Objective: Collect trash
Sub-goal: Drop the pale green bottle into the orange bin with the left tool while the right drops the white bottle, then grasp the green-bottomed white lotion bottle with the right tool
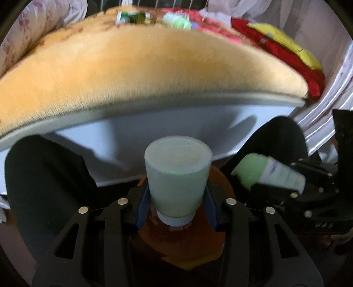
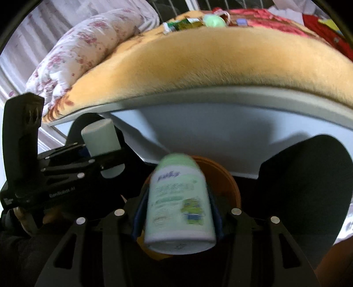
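Observation:
My left gripper (image 1: 176, 198) is shut on a pale green bottle (image 1: 177, 174), held cap-down with its base pointing forward. My right gripper (image 2: 176, 212) is shut on a white and green labelled bottle (image 2: 178, 203) with a green cap. Both hang over an orange bin (image 2: 222, 178), which also shows in the left wrist view (image 1: 220, 234) below the bottle. The right gripper with its bottle (image 1: 269, 174) shows at the right of the left view. The left gripper with its bottle (image 2: 100, 139) shows at the left of the right view.
A bed with a yellow plush blanket (image 1: 143, 66) and a grey frame edge (image 1: 154, 110) fills the space ahead. More litter lies at its far side: a green wrapper (image 2: 183, 24) and a pale green container (image 2: 214, 21). A floral quilt (image 2: 88, 50) lies left. My dark-trousered knees (image 1: 44, 176) flank the bin.

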Tool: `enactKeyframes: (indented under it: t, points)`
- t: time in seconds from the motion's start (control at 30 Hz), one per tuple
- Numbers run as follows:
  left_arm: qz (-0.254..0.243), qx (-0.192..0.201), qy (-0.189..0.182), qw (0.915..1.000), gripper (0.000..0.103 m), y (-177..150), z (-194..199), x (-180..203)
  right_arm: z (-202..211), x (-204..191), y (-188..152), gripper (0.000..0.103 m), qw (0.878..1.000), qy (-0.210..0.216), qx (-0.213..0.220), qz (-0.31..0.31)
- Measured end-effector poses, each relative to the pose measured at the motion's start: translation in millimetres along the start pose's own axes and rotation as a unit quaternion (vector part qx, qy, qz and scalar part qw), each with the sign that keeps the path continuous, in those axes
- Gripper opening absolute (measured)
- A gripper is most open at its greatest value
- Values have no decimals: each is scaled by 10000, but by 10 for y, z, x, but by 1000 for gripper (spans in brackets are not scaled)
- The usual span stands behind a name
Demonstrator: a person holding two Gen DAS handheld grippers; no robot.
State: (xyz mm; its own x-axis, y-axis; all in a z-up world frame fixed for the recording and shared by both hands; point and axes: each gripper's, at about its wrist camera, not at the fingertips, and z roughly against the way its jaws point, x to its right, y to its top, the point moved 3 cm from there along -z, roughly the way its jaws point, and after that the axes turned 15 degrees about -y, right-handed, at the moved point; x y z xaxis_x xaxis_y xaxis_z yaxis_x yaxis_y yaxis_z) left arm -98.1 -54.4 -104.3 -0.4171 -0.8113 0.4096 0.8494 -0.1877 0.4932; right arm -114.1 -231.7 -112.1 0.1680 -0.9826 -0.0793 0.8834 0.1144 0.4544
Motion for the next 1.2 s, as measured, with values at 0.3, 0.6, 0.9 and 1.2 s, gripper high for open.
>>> enactKeyframes:
  t: [0.3,0.6,0.9,1.2]
  points:
    - [74,-122,28,9999,62,-40,-39,-22,71,91,13,54,9996,-12,160,-245]
    - [24,-51,116,9999,67,-3,47,0,309,37,49,62,9984,-75,515,-221]
    - [-249,1102,211,9934,91,457,702,52,777,98,569,82,9889,-281,1460,-24]
    - [62,1652,544,9847,93,1454,813,-392,489,371,1950,87,9822,-654,1751,157]
